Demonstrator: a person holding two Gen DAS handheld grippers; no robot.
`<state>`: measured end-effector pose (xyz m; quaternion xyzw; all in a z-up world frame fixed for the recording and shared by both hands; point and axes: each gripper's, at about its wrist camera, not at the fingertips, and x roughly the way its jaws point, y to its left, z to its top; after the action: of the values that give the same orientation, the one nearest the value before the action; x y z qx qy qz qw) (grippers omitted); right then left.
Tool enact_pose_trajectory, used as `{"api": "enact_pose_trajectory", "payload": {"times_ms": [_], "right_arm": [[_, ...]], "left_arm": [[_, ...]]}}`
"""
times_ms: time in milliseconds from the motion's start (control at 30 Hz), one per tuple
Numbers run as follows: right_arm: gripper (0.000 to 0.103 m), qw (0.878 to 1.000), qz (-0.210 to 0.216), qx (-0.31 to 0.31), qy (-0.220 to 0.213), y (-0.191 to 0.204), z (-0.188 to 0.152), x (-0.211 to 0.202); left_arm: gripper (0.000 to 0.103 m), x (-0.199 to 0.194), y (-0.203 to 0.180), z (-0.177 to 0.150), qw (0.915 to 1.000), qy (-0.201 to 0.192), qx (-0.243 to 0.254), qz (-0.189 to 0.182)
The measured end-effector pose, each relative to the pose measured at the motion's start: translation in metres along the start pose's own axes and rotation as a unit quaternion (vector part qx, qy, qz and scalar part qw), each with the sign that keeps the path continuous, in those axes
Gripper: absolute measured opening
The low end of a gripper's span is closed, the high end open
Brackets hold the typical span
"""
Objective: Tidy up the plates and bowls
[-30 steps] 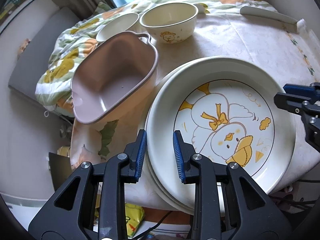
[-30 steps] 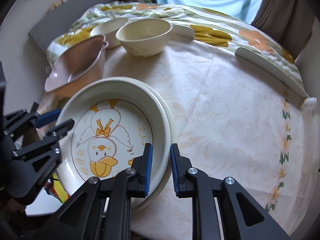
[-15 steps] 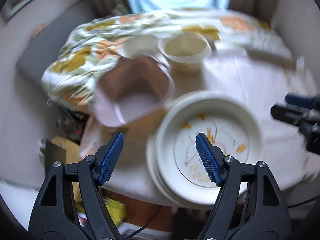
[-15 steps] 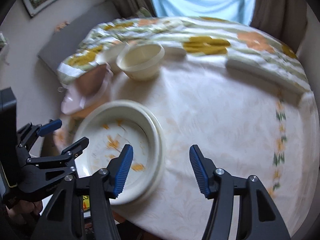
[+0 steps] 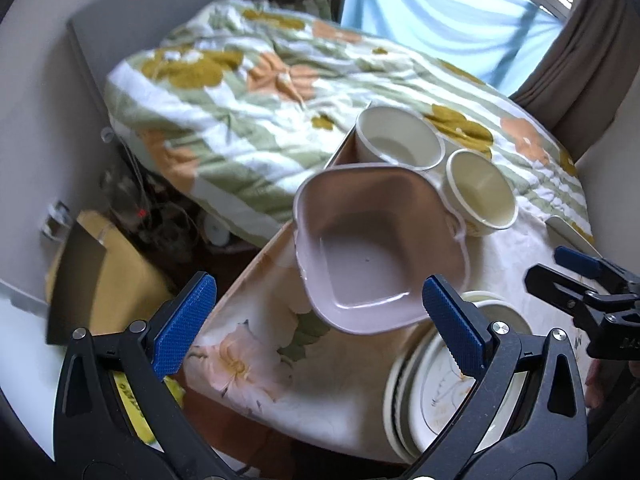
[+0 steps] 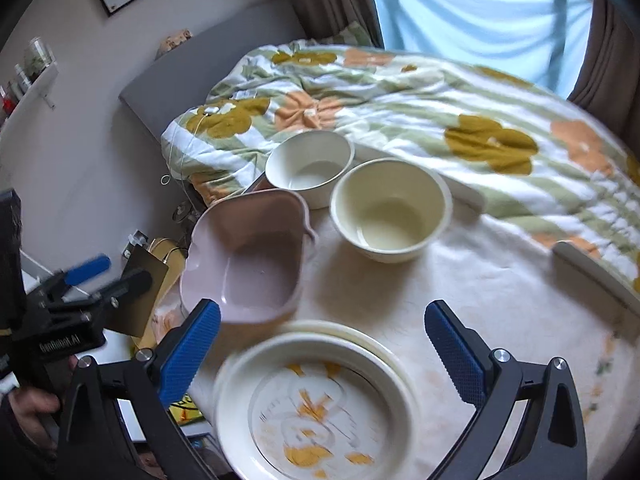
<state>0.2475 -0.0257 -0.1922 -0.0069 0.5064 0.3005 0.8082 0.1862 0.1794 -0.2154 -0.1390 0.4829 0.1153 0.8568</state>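
Bedding (image 6: 400, 92) with green stripes and orange and mustard flowers fills the far side of what we see, butting against the table (image 6: 500, 280), whose pale cloth carries all the dishes. Nearest us sits a stack of plates (image 6: 320, 408); the top one shows an orange and white cartoon figure, blurred here. Just beyond it, at the table's left edge, we find a pink squarish bowl (image 6: 248, 264) with small handles. Behind that stand two round bowls side by side, a cream one (image 6: 390, 208) on the right and a white one (image 6: 308, 166) on the left, close to the bedding.

We hold both tools above the table, touching nothing. Our left gripper (image 5: 320, 320) has just been opening, and its blue pads now stand spread wide with nothing between them. Our right gripper (image 6: 324, 352) has likewise just been opening; its jaws gape wide over the plates, empty.
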Motion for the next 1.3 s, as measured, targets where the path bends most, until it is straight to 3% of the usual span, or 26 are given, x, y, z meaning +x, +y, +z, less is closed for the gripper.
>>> {"api": "enact_pose_trajectory", "payload": {"times_ms": [133, 233, 300, 367, 433, 500, 567, 667, 1000, 1300], "right_arm": [[0.102, 0.999, 0.002, 0.019, 0.041, 0.002, 0.009, 0.043], [0.099, 0.998, -0.004, 0.023, 0.066, 0.0, 0.012, 0.069], [0.086, 0.997, 0.0, 0.028, 0.077, 0.0, 0.014, 0.081], [0.066, 0.996, 0.003, 0.03, 0.086, 0.001, 0.016, 0.095], [0.058, 0.995, -0.001, 0.026, 0.094, 0.002, 0.017, 0.104], [0.048, 0.994, 0.002, 0.027, 0.103, 0.001, 0.017, 0.111], [0.032, 0.994, 0.008, 0.027, 0.107, 0.001, 0.017, 0.117], [0.013, 0.993, 0.015, 0.026, 0.116, 0.002, 0.017, 0.123], [0.012, 0.994, 0.01, 0.003, 0.105, 0.01, 0.014, 0.114], [0.012, 0.998, 0.014, -0.006, 0.066, 0.016, 0.008, 0.076]], "left_arm": [[0.1, 0.039, 0.011, 0.002, 0.9991, 0.036, -0.014, -0.02], [0.087, 0.062, 0.013, 0.006, 0.998, 0.056, -0.012, -0.027], [0.073, 0.078, 0.014, 0.008, 0.997, 0.07, -0.01, -0.032], [0.063, 0.089, 0.014, 0.01, 0.996, 0.081, -0.009, -0.036], [0.053, 0.098, 0.014, 0.011, 0.9953, 0.089, -0.005, -0.036], [0.035, 0.104, 0.013, 0.011, 0.9946, 0.095, -0.002, -0.041], [0.024, 0.109, 0.012, 0.011, 0.9939, 0.102, 0.002, -0.043], [0.02, 0.112, 0.012, 0.012, 0.9933, 0.104, 0.004, -0.05], [0.019, 0.102, 0.009, 0.018, 0.9949, 0.085, 0.021, -0.049], [0.019, 0.057, -0.009, 0.02, 0.9967, 0.049, 0.047, -0.044]]}}
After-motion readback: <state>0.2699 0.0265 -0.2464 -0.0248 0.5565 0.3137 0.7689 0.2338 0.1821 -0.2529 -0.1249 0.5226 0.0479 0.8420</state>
